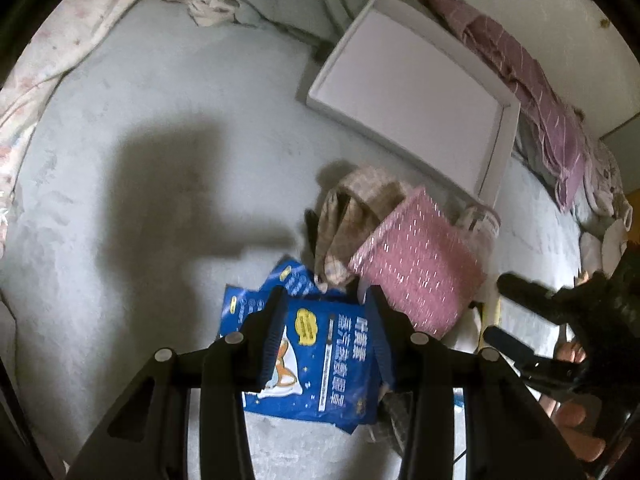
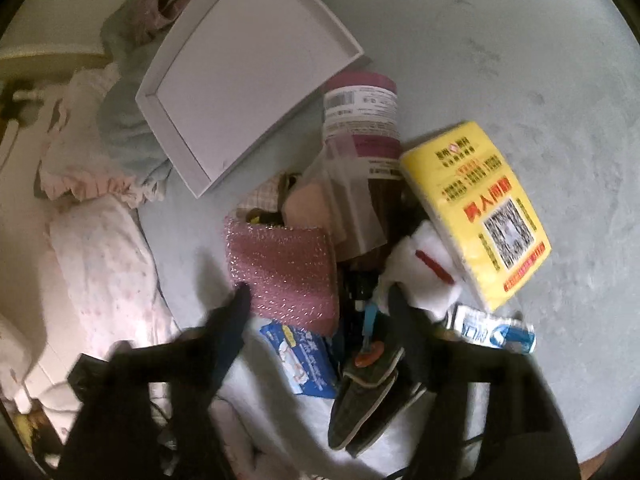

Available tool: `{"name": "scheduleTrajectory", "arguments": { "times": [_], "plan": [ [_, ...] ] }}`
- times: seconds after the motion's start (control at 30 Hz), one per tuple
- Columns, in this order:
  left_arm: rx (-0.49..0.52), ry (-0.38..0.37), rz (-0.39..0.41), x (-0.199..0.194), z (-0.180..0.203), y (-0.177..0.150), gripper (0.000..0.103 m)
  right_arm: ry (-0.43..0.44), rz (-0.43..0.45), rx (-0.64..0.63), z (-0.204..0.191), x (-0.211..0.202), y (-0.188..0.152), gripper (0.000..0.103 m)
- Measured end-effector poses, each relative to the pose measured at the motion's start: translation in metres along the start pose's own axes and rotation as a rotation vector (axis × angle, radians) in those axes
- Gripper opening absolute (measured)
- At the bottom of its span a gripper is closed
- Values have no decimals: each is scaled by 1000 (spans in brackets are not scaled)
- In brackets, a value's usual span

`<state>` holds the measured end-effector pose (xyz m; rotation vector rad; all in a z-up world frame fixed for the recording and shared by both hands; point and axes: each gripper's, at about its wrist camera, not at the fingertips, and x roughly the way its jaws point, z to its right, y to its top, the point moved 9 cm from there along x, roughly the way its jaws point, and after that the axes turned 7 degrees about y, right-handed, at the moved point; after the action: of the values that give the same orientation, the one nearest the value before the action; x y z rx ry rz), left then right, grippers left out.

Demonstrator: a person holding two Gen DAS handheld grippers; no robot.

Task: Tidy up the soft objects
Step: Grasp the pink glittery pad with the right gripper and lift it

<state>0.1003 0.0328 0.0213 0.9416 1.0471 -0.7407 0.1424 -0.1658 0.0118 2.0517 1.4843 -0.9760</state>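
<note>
Blue eye-mask packet (image 1: 320, 356) clamped in our left gripper (image 1: 326, 320) over the bed; white tray (image 1: 500, 148) holds nothing; our right gripper (image 2: 316, 292) spread, gripping nothing, above pink sponge (image 2: 284, 268).

left gripper (image 1: 324, 320) clamped and angled down, right gripper (image 2: 320, 300) spread wide.

A blue printed packet (image 1: 320, 352) lies flat on the bed. A pink sparkly sponge (image 1: 420, 264) tilts against checked beige cloth (image 1: 352, 216).
</note>
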Motion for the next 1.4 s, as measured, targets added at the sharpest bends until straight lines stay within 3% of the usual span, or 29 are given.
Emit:
{"name": "scheduleTrajectory", "arguments": {
  "times": [0.07, 0.13, 0.17, 0.2, 0.3, 0.47, 0.53, 0.6, 0.8, 1.13, 1.23, 1.3, 1.37, 1.4],
  "plan": [
    [3, 16, 74, -8, 5, 12, 39, 7, -18, 8, 0, 5, -2, 73],
    [26, 9, 125, -12, 13, 20, 23, 38, -47, 24, -3, 16, -5, 71],
    [37, 1, 129, -11, 19, 23, 16, 44, -57, 29, -2, 20, -5, 66],
    [47, -17, 125, -9, 26, 25, 16, 42, -62, 31, -2, 24, -5, 60],
    [81, -37, 104, 4, 42, 27, 12, 21, -75, 31, 0, 35, -5, 57],
    [122, 30, 62, 32, 47, 21, 11, 63, -98, 63, 1, 44, -2, 54],
    [134, 54, 69, 35, 46, 19, 11, 82, -103, 65, 1, 44, -2, 47],
    [124, 59, 61, 37, 43, 19, 11, 109, -122, 65, -2, 46, -3, 34],
    [101, 56, 55, 40, 38, 15, 11, 88, -155, 40, -10, 43, -12, 21],
    [162, 54, 115, 6, 40, 10, 12, 81, -80, -68, -33, -1, -16, 17],
    [130, 25, 118, -5, 39, 11, 24, 117, -39, -56, -34, -16, -12, 17],
    [115, -12, 129, -14, 41, 12, 47, 154, -27, -50, -35, -25, -11, 17],
    [112, -28, 154, -23, 45, 13, 58, 185, -8, -50, -35, -35, -7, 17],
    [117, -26, 165, -26, 47, 13, 59, 193, 3, -47, -34, -40, -5, 16]
  ]
}}
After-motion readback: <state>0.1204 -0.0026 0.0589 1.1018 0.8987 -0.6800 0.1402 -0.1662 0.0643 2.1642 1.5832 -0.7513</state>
